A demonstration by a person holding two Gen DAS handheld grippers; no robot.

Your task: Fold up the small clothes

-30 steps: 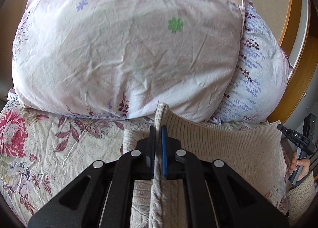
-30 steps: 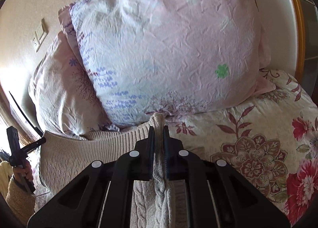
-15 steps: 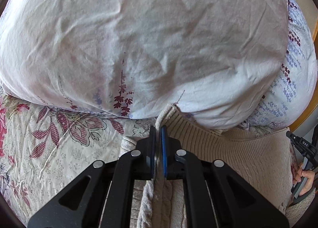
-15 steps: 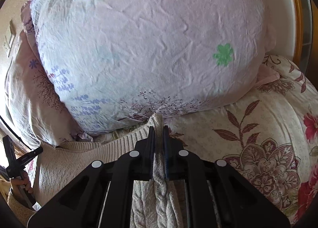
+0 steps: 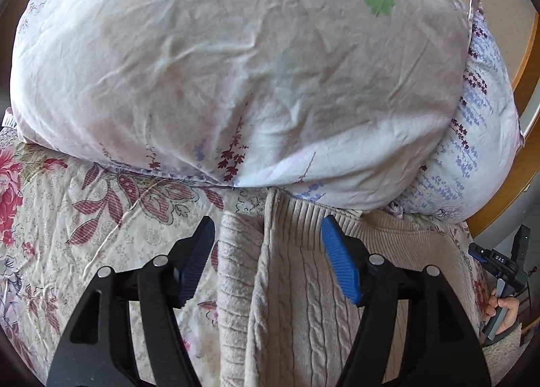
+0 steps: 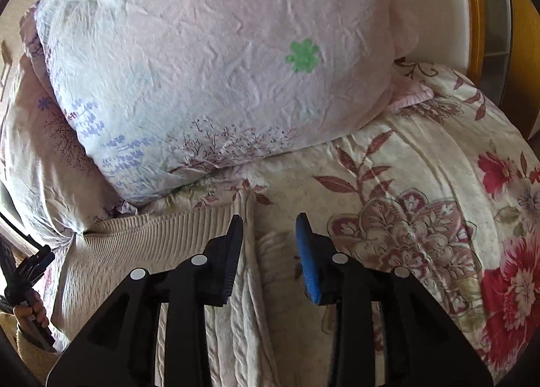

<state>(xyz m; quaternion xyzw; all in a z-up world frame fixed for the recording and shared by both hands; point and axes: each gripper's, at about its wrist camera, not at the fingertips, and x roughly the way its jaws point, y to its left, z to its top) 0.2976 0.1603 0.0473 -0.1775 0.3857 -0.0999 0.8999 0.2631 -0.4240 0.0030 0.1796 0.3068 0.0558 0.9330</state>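
The left gripper [image 5: 268,245] is hanging spread wide over the beige cable-knit sweater [image 5: 303,289], pinching nothing; the ribbed hem is lying between its fingers and reaching to 12 o'clock, touching the pale pillow [image 5: 236,66]. The right gripper [image 6: 269,242] is also standing spread, its dark finger over the hem's corner and its blue finger over the floral bedspread [image 6: 422,218]. Only the left wrist view is showing the sweater's cable pattern running down toward 6 o'clock; only the right wrist view is showing the hem stretching out to 9 o'clock, under a second pillow [image 6: 37,164].
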